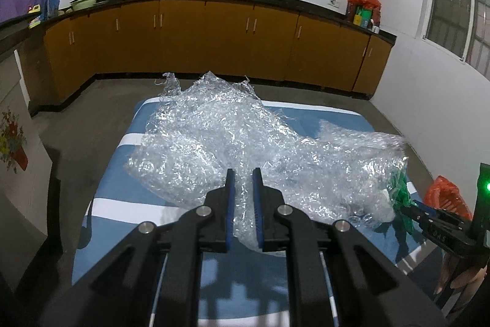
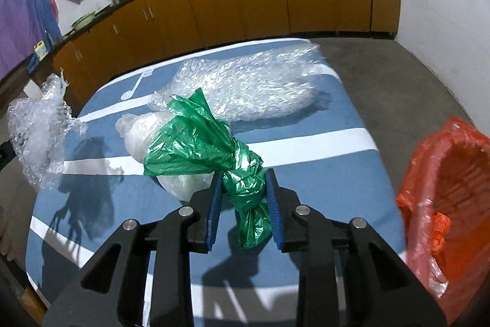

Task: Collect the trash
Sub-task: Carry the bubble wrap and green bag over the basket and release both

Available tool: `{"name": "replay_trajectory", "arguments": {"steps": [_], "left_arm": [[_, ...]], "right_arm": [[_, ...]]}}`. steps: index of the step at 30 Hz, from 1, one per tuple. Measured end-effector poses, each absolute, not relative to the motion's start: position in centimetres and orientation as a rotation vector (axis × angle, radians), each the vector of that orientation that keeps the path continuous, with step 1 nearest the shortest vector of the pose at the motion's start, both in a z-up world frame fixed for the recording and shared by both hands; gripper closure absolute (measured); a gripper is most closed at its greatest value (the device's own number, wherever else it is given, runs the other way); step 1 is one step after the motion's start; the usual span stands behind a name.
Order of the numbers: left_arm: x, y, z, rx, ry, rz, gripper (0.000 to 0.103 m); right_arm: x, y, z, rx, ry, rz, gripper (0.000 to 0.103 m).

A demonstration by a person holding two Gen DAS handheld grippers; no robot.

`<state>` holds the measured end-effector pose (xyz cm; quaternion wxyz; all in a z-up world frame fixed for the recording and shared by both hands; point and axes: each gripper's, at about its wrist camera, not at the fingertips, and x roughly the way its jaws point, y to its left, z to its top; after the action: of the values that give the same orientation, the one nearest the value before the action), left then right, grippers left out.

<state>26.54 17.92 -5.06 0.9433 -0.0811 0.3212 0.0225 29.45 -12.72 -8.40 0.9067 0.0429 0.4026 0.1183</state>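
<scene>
On the blue-and-white striped table [image 2: 306, 173], we lift a sheet of bubble wrap [image 1: 214, 137] pinched in our left gripper [image 1: 243, 173], while our right gripper [image 2: 243, 173] squeezes the knotted green plastic bag [image 2: 196, 143]. Best hold both firmly until over the orange-lined bin [image 2: 453, 189] alongside.

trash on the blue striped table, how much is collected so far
Nothing shows as binned yet. In hand: left gripper clamps a bubble wrap sheet; right gripper grips the green bag. Left: another bubble wrap piece and a white bag on the table, beside the orange-lined bin.
</scene>
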Motion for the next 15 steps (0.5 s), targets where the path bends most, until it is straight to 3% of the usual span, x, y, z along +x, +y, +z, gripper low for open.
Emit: {"name": "replay_trajectory", "arguments": {"steps": [15], "left_arm": [[25.3,12.0,-2.8,-0.143,0.612,-0.107,0.091]], "right_arm": [[24.6,-19.1,-3.1,0.154,0.682,0.139,0.074]]}}
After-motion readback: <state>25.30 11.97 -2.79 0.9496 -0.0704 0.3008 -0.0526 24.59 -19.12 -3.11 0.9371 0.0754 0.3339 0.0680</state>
